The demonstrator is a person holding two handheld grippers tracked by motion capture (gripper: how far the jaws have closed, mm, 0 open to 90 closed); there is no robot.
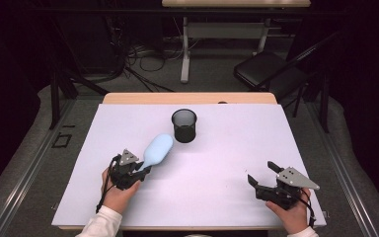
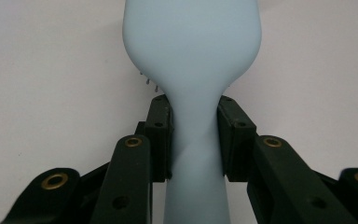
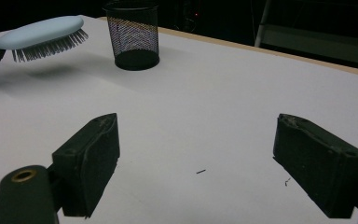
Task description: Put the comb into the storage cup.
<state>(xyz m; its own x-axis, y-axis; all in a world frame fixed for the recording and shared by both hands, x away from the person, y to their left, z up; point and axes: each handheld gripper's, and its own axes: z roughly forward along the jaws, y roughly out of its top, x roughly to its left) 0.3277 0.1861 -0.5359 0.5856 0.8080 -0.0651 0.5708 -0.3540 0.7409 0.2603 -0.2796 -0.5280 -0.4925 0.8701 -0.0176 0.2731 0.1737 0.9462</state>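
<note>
A pale blue hairbrush (image 1: pixel 158 149) hangs above the white table top, bristles down, its head aimed toward a black mesh cup (image 1: pixel 184 125). My left gripper (image 1: pixel 143 171) is shut on the brush's narrow handle (image 2: pixel 195 154), a pad pressing on each side. The right gripper view has the hairbrush (image 3: pixel 42 31) held clear of the table, with its shadow below it, left of the mesh cup (image 3: pixel 133 35). Near the front right of the table my right gripper (image 1: pixel 261 174) is open, with nothing between its jaws.
The white table top (image 1: pixel 227 148) lies bare between the two hands. Behind the table stand a folding chair (image 1: pixel 269 71) and a desk frame (image 1: pixel 185 54) with loose cables on the floor.
</note>
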